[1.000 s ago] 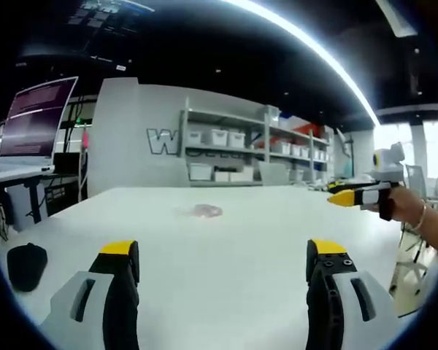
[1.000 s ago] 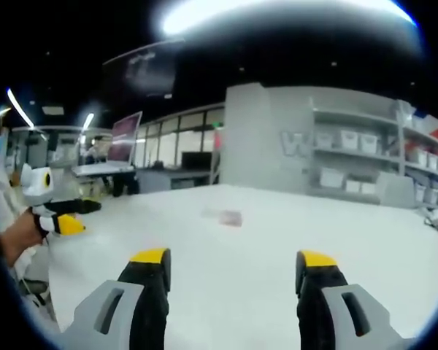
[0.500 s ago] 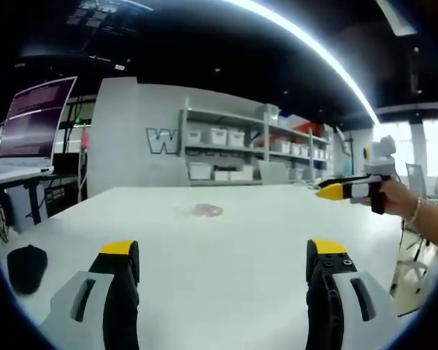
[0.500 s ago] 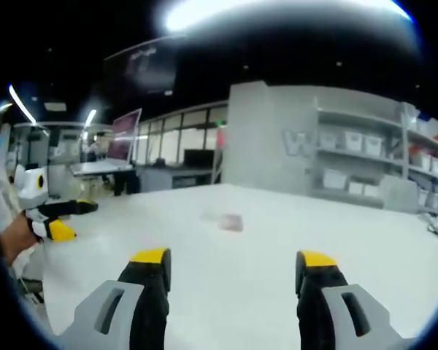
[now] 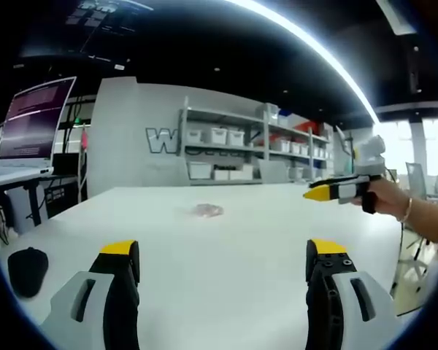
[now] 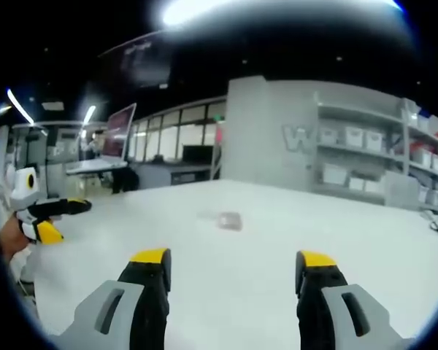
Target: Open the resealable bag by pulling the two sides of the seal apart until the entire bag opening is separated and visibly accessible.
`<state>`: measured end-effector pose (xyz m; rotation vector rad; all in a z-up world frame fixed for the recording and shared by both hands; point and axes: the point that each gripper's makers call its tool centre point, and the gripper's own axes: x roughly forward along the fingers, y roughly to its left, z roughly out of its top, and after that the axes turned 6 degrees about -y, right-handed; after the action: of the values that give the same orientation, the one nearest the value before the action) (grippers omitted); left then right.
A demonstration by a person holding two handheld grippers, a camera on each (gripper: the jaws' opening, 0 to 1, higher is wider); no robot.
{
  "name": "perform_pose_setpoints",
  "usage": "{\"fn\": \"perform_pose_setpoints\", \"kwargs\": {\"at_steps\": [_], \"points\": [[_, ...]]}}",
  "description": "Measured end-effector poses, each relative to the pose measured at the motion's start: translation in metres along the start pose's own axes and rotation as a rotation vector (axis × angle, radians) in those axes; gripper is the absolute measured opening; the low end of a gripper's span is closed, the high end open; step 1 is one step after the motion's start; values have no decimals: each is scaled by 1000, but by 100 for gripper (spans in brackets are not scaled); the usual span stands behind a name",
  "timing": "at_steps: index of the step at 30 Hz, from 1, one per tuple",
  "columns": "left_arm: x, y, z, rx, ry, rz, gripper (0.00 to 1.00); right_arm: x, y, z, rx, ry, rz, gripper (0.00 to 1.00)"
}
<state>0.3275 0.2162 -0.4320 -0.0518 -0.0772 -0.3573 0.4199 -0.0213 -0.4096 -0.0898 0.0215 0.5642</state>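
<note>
A small clear resealable bag (image 5: 207, 211) with something pinkish inside lies flat on the white table (image 5: 226, 248), far ahead of both grippers. The bag (image 6: 228, 219) also lies mid-table in the right gripper view. My left gripper (image 5: 223, 255) hovers low over the near table edge, jaws wide apart with nothing between them. My right gripper (image 6: 233, 264) is likewise open and empty. From the right of the left gripper view comes the right gripper (image 5: 336, 191), held by a hand. At the left edge of the right gripper view is the left gripper (image 6: 47, 219).
A black computer mouse (image 5: 28, 270) rests on the table at the near left. A monitor (image 5: 35, 120) stands on a desk to the left. Shelves with white bins (image 5: 241, 149) line the back wall.
The right gripper has shifted a little leftward and upward in the left gripper view. The bag has not moved. Both grippers stay open.
</note>
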Motion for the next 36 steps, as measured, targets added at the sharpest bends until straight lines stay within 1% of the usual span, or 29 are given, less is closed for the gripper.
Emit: {"fn": "perform_pose_setpoints", "kwargs": {"at_steps": [9, 15, 21, 28, 36], "points": [[1, -1, -2, -4, 1, -2, 93, 10, -8, -1, 8, 2, -7, 67], [1, -3, -4, -5, 7, -5, 92, 12, -10, -1, 9, 4, -16, 67], [1, -4, -2, -7, 1, -4, 92, 16, -11, 4, -9, 12, -15, 67], [0, -8, -2, -7, 1, -10, 92, 26, -13, 9, -31, 16, -10, 66], [-2, -5, -1, -9, -4, -4, 92, 39, -11, 3, -45, 39, -1, 64]]}}
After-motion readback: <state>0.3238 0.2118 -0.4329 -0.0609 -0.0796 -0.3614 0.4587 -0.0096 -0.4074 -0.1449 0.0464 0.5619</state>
